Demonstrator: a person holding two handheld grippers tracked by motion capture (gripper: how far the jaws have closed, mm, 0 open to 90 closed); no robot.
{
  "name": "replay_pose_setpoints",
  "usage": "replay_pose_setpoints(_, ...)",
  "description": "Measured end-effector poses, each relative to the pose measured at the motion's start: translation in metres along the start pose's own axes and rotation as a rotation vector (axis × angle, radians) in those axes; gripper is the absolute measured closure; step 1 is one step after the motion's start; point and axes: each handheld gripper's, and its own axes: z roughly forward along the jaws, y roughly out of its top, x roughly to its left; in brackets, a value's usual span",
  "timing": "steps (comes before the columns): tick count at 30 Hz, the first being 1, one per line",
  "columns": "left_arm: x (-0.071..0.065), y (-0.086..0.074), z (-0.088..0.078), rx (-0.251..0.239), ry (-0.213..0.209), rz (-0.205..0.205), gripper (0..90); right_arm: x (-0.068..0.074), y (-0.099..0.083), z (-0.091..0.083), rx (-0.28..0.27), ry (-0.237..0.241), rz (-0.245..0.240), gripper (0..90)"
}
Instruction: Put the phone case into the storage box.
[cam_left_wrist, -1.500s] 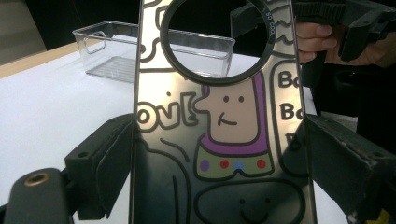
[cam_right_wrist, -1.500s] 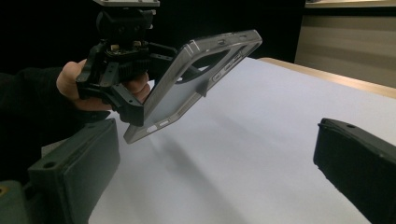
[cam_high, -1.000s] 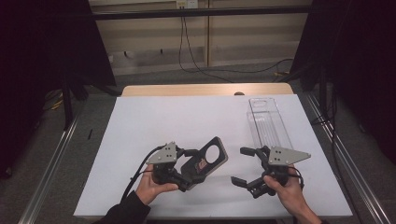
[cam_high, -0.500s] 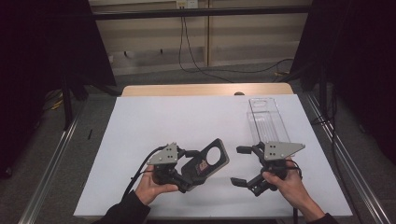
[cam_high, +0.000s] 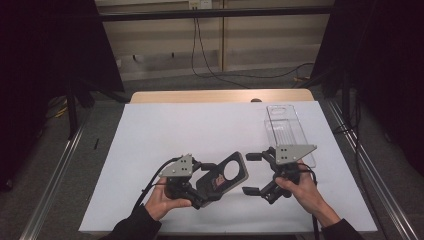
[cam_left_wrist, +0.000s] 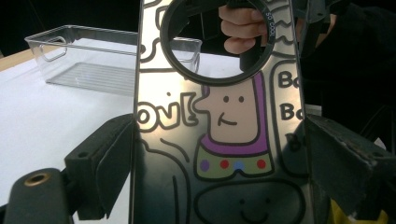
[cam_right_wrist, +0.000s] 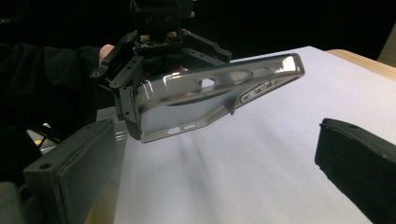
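A glossy phone case (cam_high: 227, 176) with cartoon print and a round camera hole is held up off the white table (cam_high: 200, 130) near its front. My left gripper (cam_high: 206, 190) is shut on the case's lower end; in the left gripper view the case (cam_left_wrist: 219, 135) stands between both pads. My right gripper (cam_high: 252, 173) is open just right of the case, with nothing between its fingers. From the right gripper view, the case (cam_right_wrist: 210, 93) hangs tilted ahead of the open right gripper (cam_right_wrist: 219, 158), held by the left gripper (cam_right_wrist: 159, 42).
An empty clear plastic bin (cam_high: 287, 130) stands at the table's right, just beyond the right gripper, and shows as the bin (cam_left_wrist: 93, 60) in the left gripper view. A wooden strip (cam_high: 220, 96) edges the table's far side.
The right gripper has shifted a little left and forward, closer to the case. The left gripper and the case have stayed put.
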Motion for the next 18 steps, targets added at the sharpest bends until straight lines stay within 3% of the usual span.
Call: replay_pose_setpoints(18,-0.0006,-0.0017,0.0064,0.022,-0.034,0.003,12.2,-0.0043,0.0036,0.0083,0.019,0.044,-0.043,0.0)
